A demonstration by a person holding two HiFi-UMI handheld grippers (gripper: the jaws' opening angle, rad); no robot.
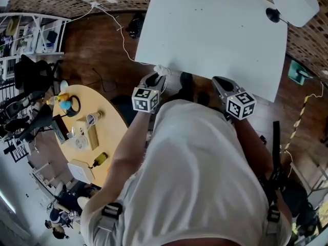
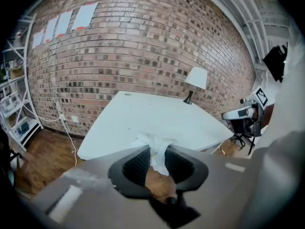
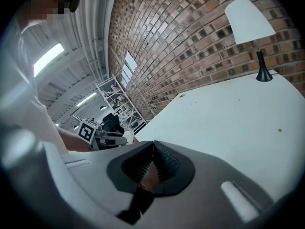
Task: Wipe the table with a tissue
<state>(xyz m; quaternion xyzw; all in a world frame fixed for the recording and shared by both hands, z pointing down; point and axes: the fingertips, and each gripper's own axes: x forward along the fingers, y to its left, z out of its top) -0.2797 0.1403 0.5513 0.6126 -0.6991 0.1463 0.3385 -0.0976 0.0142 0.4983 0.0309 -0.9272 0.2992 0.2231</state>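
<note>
A crumpled white tissue (image 2: 155, 146) is pinched between the jaws of my left gripper (image 2: 156, 151), which is shut on it. In the head view this left gripper (image 1: 155, 78) hangs just off the near edge of the white table (image 1: 215, 29), and the tissue (image 1: 162, 69) pokes out toward that edge. My right gripper (image 1: 219, 81) hovers by the same edge further right. The right gripper view shows its jaws (image 3: 153, 146) closed tip to tip with nothing between them, and the left gripper (image 3: 106, 136) off to the side. The table top (image 2: 152, 116) lies ahead.
A white-shaded lamp (image 1: 294, 3) on a black base stands at the table's far right corner, against a brick wall (image 2: 143, 46). A white cable (image 1: 121, 31) trails over the wood floor. A round wooden table (image 1: 110, 127) with small items, a black chair (image 1: 32, 74) and shelving (image 1: 31, 35) are on the left.
</note>
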